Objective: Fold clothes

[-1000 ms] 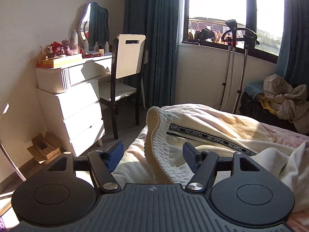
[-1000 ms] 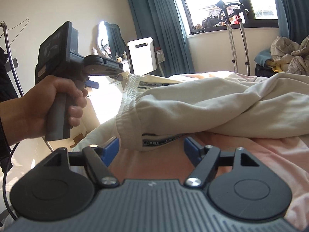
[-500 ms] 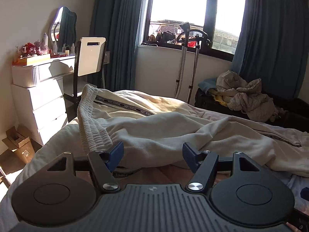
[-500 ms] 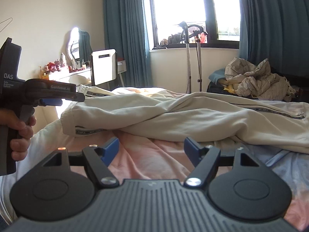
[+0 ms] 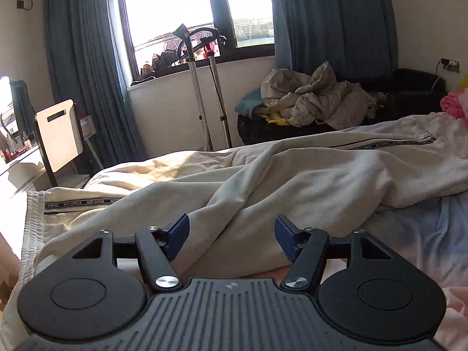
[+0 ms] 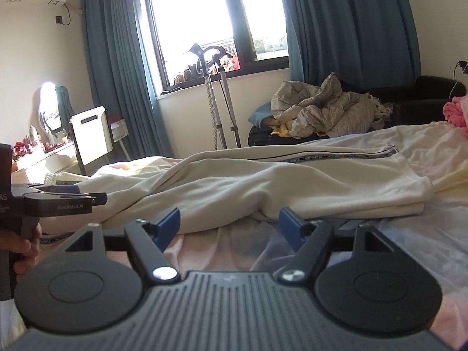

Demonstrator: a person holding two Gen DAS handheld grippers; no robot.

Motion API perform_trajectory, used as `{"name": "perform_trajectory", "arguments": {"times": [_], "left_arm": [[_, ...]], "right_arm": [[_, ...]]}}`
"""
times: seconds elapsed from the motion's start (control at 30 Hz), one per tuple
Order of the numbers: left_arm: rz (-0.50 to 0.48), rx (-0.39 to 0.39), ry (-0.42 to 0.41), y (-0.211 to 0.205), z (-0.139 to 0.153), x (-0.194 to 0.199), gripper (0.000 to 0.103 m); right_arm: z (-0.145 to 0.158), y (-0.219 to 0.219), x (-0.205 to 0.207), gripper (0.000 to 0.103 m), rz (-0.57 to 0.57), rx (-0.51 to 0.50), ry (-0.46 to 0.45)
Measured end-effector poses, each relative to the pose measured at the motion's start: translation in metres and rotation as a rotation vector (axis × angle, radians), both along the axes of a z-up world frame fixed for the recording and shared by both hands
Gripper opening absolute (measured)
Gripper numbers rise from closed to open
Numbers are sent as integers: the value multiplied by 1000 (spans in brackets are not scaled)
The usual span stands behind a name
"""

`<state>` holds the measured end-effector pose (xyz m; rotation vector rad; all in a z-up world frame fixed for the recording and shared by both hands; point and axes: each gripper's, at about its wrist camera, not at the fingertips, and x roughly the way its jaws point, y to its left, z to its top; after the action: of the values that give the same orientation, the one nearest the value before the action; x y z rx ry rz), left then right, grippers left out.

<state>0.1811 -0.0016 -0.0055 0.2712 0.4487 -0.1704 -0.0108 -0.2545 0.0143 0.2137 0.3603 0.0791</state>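
window (image 6: pixel 216 20) blown out, backlit room dim; fisheye edges bent, slight blur.

Left gripper (image 6: pixel 96 197) cut off at the frame's left edge, trousers' waistband (image 6: pixel 54 179) mostly hidden behind it

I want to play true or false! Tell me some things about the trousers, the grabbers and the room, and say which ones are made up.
1. The cream trousers lie on the bed. True.
2. The right gripper is squeezing the trousers. False: its jaws stand open with nothing between them.
3. The left gripper is open, with trouser cloth lying between its fingers. True.
4. The curtains are red. False: they are blue.
5. A crumpled heap of laundry sits under the window. True.
6. The trousers are neatly folded into a small square. False: they lie stretched out and rumpled.
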Motion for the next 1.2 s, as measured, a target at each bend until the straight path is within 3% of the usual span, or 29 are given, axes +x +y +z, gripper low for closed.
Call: {"name": "perform_trajectory", "arguments": {"times": [0.23, 0.43, 0.53, 0.57, 0.67, 0.77, 0.9, 1.03, 1.2], "left_arm": [[-32, 99, 32, -49, -34, 88, 68], [83, 160, 69, -50, -60, 150, 47], [59, 129, 91, -44, -57, 157, 27], [41, 119, 92, -43, -54, 154, 4], [3, 90, 37, -43, -33, 129, 5], [-58, 6, 22, -40, -3, 86, 5], [-141, -40, 14, -37, 21, 19, 5], [-175, -125, 35, -16, 25, -52, 4], [-149, -224, 99, 12, 4, -112, 4]], "right_arm": [[-26, -16, 29, 75, -9, 18, 35], [-57, -31, 57, 75, -25, 73, 81], [-72, -36, 68, 75, -22, 145, 93], [-75, -35, 69, 75, -21, 149, 88], [-80, -33, 71, 75, -24, 144, 64], [-79, -33, 67, 75, -34, 153, 46], [-73, -35, 53, 75, -41, 172, 25], [-57, -33, 31, 75, -43, 181, -14], [-42, -41, 4, 75, -63, 230, -36]]}}
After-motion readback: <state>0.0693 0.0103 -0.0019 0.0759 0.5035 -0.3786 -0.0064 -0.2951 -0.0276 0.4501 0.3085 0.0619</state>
